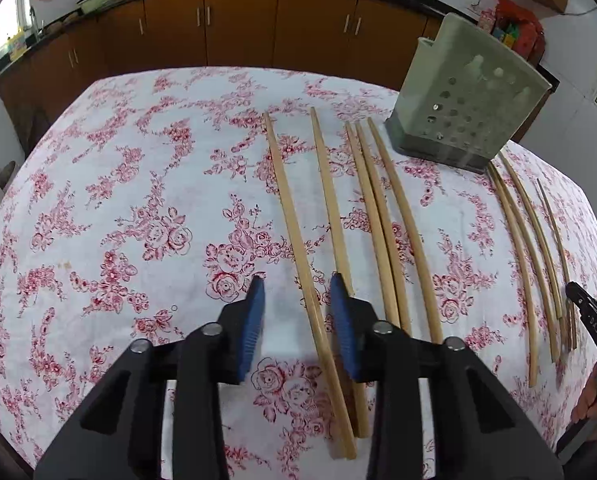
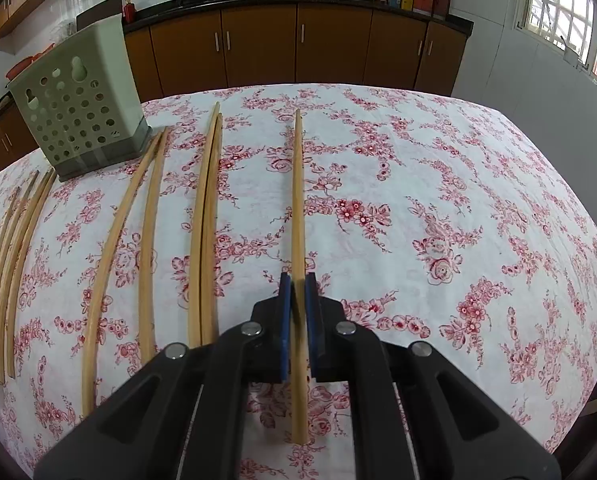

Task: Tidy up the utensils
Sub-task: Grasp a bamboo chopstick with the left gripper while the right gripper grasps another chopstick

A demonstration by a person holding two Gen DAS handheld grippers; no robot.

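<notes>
Several wooden chopsticks lie in a row on the floral tablecloth (image 1: 138,200). My left gripper (image 1: 297,280) hangs low over the cloth, open, with the leftmost chopstick (image 1: 288,216) between its blue pads (image 1: 254,316), which do not press on it. A second chopstick (image 1: 328,196) runs under the right-hand finger. My right gripper (image 2: 297,280) is shut on the rightmost chopstick (image 2: 297,200) near its thick end; whether the stick is off the cloth I cannot tell. A black finger of that gripper (image 1: 586,312) shows at the right edge of the left wrist view.
A grey-green perforated utensil holder (image 1: 466,96) (image 2: 78,108) stands upright at the far side of the table, behind the middle chopsticks. More chopsticks (image 2: 208,220) lie between the two grippers. Brown cabinets (image 2: 258,48) run beyond the far table edge. A hand (image 1: 594,400) holds the right gripper.
</notes>
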